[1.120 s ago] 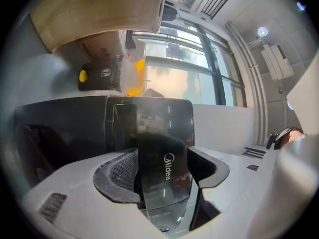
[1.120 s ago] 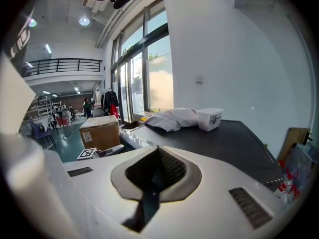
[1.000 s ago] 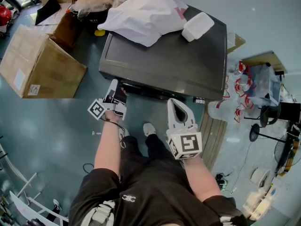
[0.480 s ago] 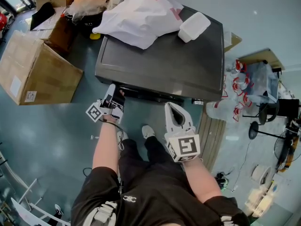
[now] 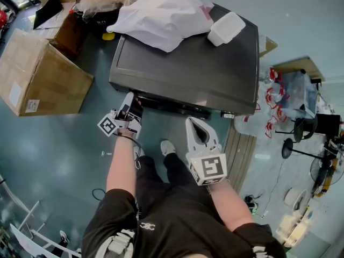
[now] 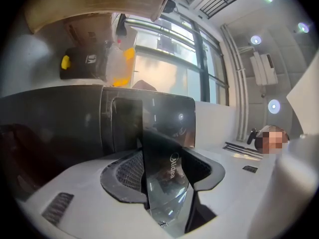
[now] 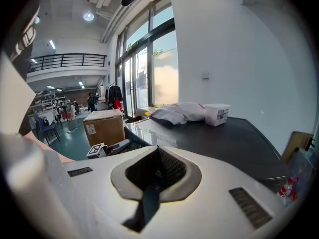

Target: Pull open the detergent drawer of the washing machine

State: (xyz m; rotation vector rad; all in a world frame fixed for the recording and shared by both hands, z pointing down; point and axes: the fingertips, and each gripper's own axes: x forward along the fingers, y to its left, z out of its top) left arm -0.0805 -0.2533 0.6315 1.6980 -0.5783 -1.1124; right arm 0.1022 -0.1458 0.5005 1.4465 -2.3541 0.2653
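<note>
Now: detergent drawer front (image 6: 167, 185) between left gripper (image 5: 131, 105) jaws, jaws just closing.

Head view: from high overhead, steeply down onto the top of the washing machine (image 5: 188, 63), floor (image 5: 64, 155) all round. Left gripper view: hard against the machine's front, tilted up toward windows (image 6: 164, 59) and ceiling. Right gripper view: further back, looking across that top. Shared with the head view: white bag (image 7: 179, 112), tub (image 7: 217, 114), cardboard box (image 7: 104, 126), left gripper (image 7: 124, 145).
</note>
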